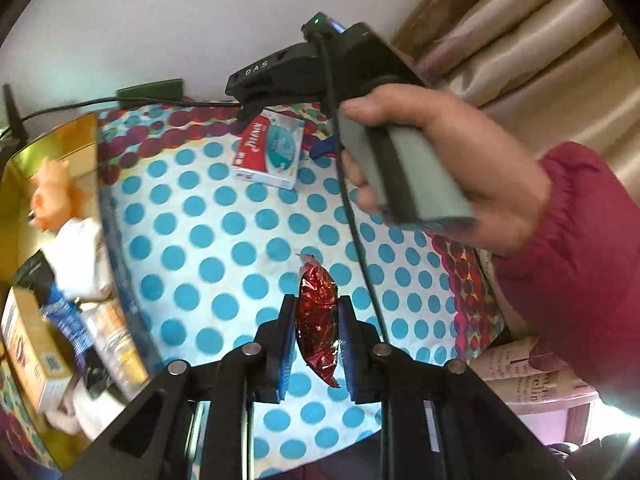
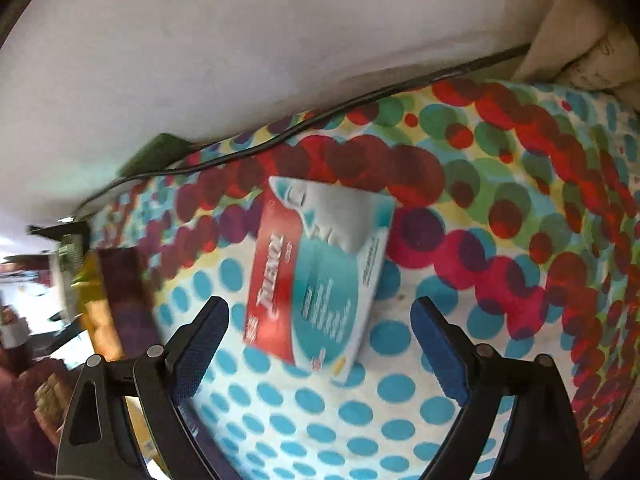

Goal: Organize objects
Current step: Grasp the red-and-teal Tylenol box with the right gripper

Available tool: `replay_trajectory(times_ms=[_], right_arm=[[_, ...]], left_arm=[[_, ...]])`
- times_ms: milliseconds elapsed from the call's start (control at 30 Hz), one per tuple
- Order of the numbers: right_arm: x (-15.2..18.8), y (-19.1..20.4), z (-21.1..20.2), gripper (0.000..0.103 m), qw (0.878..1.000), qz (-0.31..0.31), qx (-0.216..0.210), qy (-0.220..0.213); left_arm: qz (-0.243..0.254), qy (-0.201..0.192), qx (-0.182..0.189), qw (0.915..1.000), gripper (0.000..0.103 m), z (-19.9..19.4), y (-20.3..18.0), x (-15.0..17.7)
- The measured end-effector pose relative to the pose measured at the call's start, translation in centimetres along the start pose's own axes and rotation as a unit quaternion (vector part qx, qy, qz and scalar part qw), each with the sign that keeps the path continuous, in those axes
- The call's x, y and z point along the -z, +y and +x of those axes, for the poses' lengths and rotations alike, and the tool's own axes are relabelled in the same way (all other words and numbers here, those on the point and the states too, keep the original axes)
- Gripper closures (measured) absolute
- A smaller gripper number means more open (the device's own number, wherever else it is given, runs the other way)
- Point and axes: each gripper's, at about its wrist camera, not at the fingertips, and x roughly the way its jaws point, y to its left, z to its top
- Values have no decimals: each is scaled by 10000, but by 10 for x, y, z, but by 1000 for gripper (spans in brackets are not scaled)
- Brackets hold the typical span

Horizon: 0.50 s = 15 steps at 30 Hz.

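Note:
A crinkled red foil packet hangs over the dotted tablecloth, and my left gripper is shut on it, blue pads pressing both sides. Farther back a red, teal and white medicine box lies flat on the cloth. A hand in a maroon sleeve holds my right gripper just over that box. In the right wrist view the box lies tilted between and beyond the fingers of my right gripper, which stands open and clear of the box.
A gold-walled container at the left holds an orange toy, a white bag and several cartons. A black cable and a green object run along the wall. Curtains hang at the right, with a pink printed item below them.

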Motion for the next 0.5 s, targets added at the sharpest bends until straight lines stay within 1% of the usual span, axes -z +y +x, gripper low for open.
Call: replay_trajectory(times_ms=[67,133,167,233,300,367,433,500], right_arm=[[-2,8,8,11,10000,4,19,16],[-2,15,14,11,9997,-15,226,-11],[-2,17,19,6,9996,-4,277,-2],[0,24,20,7,9991,-106,391,-150],[3,29,21,11,9976,-368,513,-294],[7,33,19,30,9941,-758,686,-361],[8,30,18,31,9927,-1013,567,-312],[9,23,15,31,9923,-1156,346,-286]], left_arm=[[-88,-18,42,10000,83,-8,6,5],[-108,-43,16,9999,83,-15,10,9],[-136,-60,31,9999,83,-19,13,11],[-155,-101,22,9998,83,-27,18,12],[-181,-157,32,9997,83,-35,22,13],[-186,-179,37,9997,83,-41,25,14],[-184,-219,21,9996,83,-47,28,14],[-200,-222,17,9996,83,-47,32,12]])
